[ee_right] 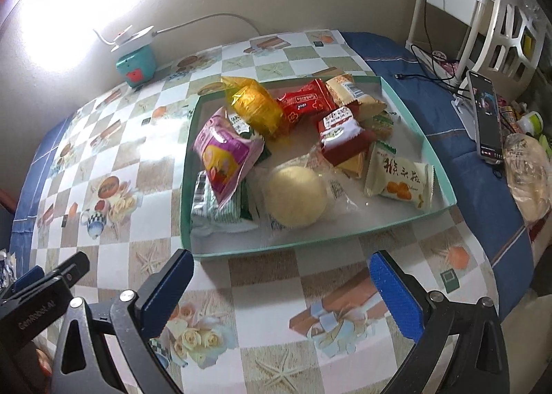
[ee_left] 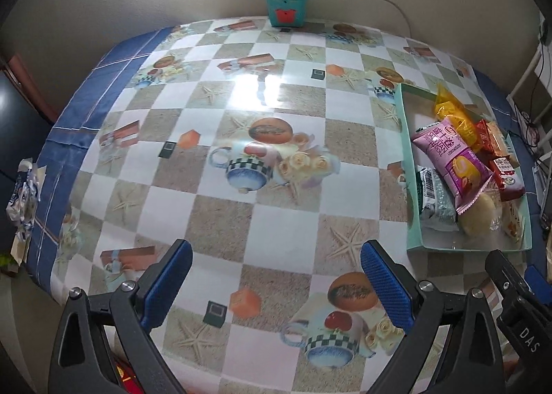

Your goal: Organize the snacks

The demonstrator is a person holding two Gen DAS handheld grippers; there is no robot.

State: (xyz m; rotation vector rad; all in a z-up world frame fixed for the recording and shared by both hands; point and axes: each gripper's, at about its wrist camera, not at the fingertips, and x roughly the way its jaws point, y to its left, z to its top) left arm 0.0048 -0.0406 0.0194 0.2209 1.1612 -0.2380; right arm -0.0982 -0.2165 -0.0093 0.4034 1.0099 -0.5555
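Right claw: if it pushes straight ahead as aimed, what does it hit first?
Probably the near wall of the teal tray, just ahead of the open right claw. Above the rim, the round pale bun comes next. Depth is unclear.

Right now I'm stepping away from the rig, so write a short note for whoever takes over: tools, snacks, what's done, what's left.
Left tool: open, empty, over bare tablecloth.
Right tool: open, empty, just short of the tray.
Snacks: all visible ones lie loosely piled in the tray, among them the pink pack, yellow pack, round bun and orange-print pack.
Done: none visible on the tablecloth.
Left: possibly tidying the pile.
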